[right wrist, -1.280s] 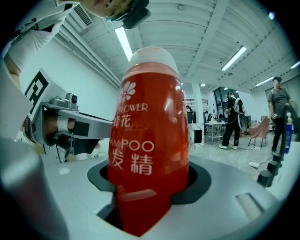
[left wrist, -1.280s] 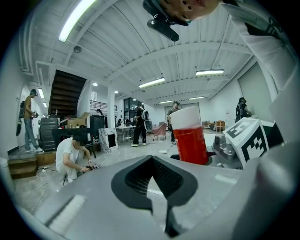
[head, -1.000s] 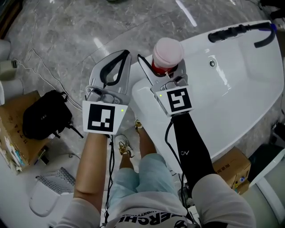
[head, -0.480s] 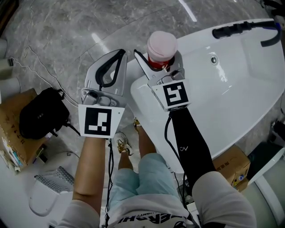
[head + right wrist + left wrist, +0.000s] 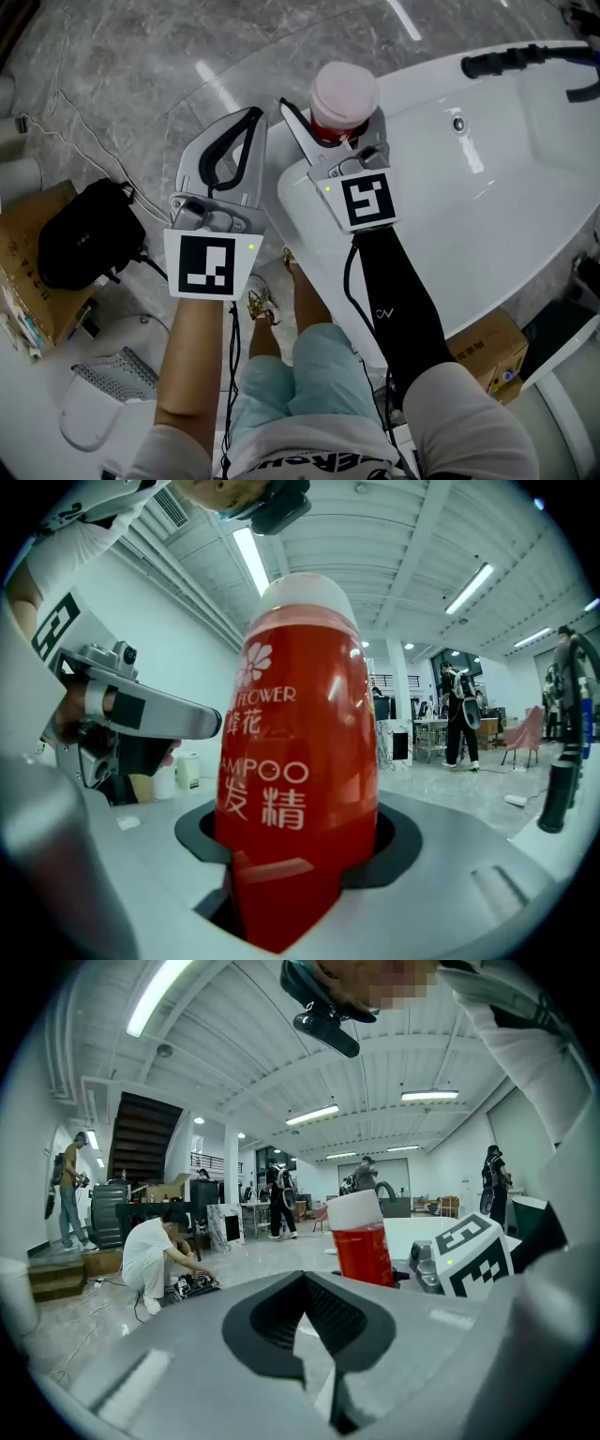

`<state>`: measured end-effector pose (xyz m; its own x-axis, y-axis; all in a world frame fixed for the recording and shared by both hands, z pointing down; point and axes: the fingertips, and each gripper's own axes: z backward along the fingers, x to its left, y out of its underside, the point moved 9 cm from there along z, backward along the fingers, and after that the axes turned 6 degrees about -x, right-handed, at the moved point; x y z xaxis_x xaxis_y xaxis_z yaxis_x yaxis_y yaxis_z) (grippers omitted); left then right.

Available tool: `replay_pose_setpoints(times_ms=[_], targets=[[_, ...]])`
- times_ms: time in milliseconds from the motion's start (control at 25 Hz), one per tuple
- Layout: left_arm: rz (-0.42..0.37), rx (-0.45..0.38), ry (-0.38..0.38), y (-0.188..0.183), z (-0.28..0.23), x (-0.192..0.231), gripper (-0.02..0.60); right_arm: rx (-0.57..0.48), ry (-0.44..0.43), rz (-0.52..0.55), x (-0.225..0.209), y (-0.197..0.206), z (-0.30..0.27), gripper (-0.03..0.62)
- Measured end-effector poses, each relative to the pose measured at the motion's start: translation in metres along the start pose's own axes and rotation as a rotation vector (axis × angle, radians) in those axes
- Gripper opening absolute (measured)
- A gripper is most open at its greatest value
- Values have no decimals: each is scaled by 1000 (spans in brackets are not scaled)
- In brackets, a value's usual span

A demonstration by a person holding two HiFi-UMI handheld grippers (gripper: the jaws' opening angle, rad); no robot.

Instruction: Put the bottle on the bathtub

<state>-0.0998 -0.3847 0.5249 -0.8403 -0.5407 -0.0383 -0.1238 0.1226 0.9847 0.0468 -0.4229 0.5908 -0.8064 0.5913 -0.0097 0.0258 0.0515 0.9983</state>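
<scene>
The bottle [image 5: 343,97], red with a pale cap, stood upright between the jaws of the right gripper [image 5: 331,111]. The jaws were spread wide and clamped on its lower body from both sides, so its long axis ran straight up, across the line the gripper pointed along. From above, the bottle sat over the near, rounded end of the white bathtub [image 5: 302,202], above the broad rim and not over the basin. The jaws and the bottle's own cap hid its base, so it could not be told whether the base touched the rim. What seemed left was a short drop straight down and then a release. That drop turned on keeping the bottle vertical and over the flat of the rim, since the glossy surface curved away towards the floor on one side and into the basin on the other. The left gripper [image 5: 251,117] hung just beside the right one over the floor. Its jaws were closed together with nothing in them, and it was clear of the tub's edge, so the right hand was the only one placed to finish. The floor [image 5: 131,66] was grey marbled tile. On it lay a black bag [image 5: 82,246] well off to the left, and a cardboard box [image 5: 492,349] was near the tub. A dark tap fitting [image 5: 511,60] lay at the tub's far end.
</scene>
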Motion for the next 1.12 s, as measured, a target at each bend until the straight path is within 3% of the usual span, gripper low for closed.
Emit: replay_pose_setpoints(times_ms=[600,1120], targets=[[5,30,6,15,-1,-12,3,-80,-25,-9,-2,5,10,318],[21,37,16,20,-4,-25,3,-33,-54,-24,-3,29,17,327]])
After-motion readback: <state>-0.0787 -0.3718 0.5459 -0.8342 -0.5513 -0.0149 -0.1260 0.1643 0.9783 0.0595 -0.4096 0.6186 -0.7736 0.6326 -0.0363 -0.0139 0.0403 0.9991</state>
